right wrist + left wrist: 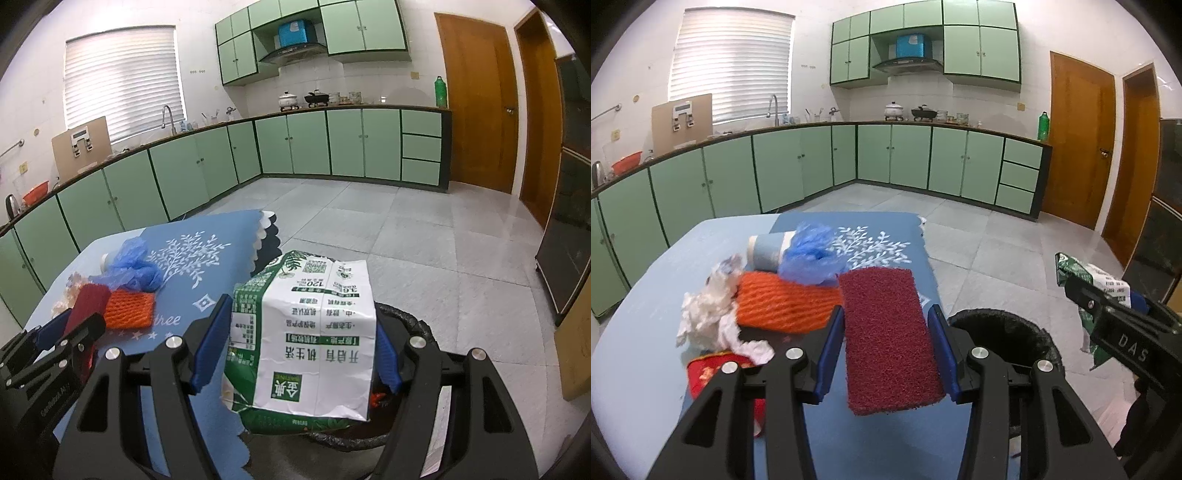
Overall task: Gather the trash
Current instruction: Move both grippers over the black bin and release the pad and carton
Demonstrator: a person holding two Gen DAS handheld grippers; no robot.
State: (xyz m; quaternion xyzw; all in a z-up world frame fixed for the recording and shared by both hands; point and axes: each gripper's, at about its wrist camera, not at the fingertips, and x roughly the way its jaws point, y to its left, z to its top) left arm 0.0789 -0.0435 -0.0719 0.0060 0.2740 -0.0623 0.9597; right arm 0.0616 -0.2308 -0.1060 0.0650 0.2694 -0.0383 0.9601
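My left gripper [888, 350] is shut on a dark red scouring pad [888, 332] and holds it above the blue table mat [871, 232]. My right gripper [295, 347] is shut on a green and white milk carton [306, 339] and holds it over the black-lined trash bin [417, 325]; the bin also shows in the left wrist view [1004, 332]. On the table lie an orange foam net [783, 302], a crumpled blue plastic bag [812, 254], white crumpled paper [709, 310], a red packet [713, 373] and a grey roll [768, 251].
The round light-blue table [635, 332] stands to the left of the bin. Green kitchen cabinets [886, 155] run along the far walls. Wooden doors [1078, 140] are at the right. A tiled floor [424, 229] lies beyond the table.
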